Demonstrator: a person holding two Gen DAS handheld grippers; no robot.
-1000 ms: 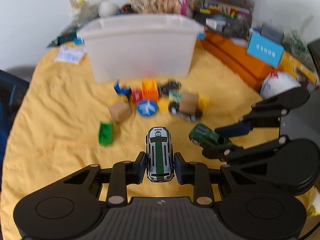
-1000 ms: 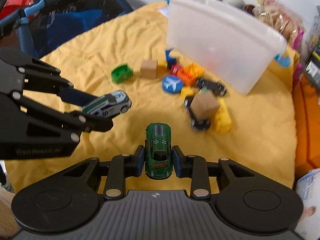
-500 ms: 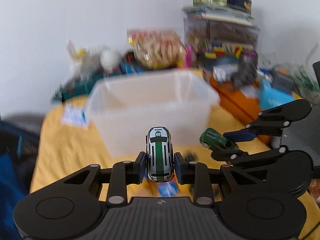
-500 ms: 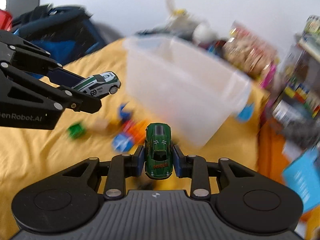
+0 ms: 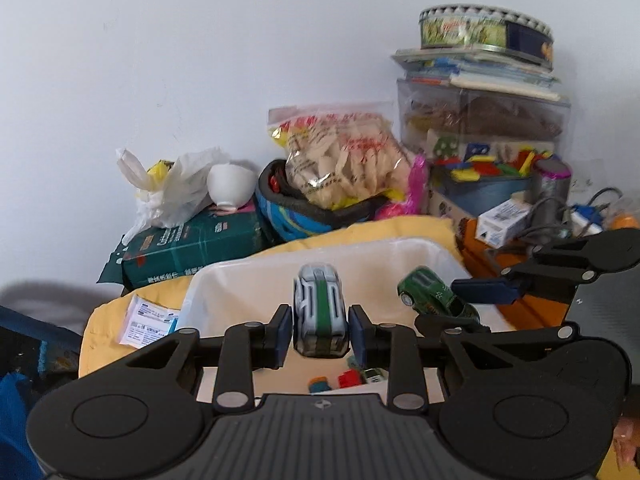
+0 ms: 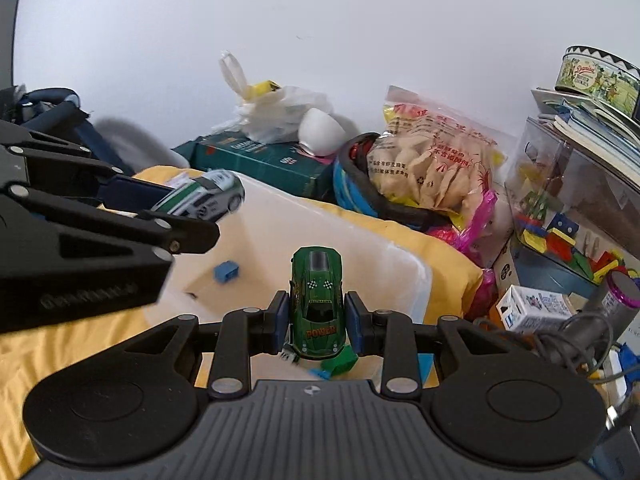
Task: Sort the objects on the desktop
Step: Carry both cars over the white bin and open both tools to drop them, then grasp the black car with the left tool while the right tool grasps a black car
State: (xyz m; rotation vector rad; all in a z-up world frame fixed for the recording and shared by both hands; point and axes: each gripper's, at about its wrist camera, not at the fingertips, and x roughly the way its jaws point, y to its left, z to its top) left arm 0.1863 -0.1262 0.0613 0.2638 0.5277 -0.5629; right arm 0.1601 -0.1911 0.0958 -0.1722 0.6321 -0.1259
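Observation:
My left gripper (image 5: 319, 330) is shut on a white toy car with a green stripe (image 5: 319, 314), held above the open translucent bin (image 5: 224, 280). My right gripper (image 6: 317, 322) is shut on a green toy car (image 6: 316, 300), also above the bin (image 6: 416, 276). Each gripper shows in the other's view: the right one with the green car (image 5: 434, 294) at the right of the left wrist view, the left one with the white car (image 6: 200, 198) at the left of the right wrist view. Small toys lie inside the bin, among them a blue block (image 6: 226, 271) and a red block (image 5: 349, 378).
The bin stands on a yellow cloth (image 6: 60, 344). Behind it against the wall are a green box (image 5: 192, 246), a white plastic bag (image 5: 172, 192), a snack bag (image 5: 340, 156), stacked clear boxes of toys (image 5: 480, 136) with a round tin (image 5: 484, 32) on top.
Both grippers have risen and moved forward with their cars, from over the cloth to above the bin's opening. The loose toys on the cloth have dropped out of view.

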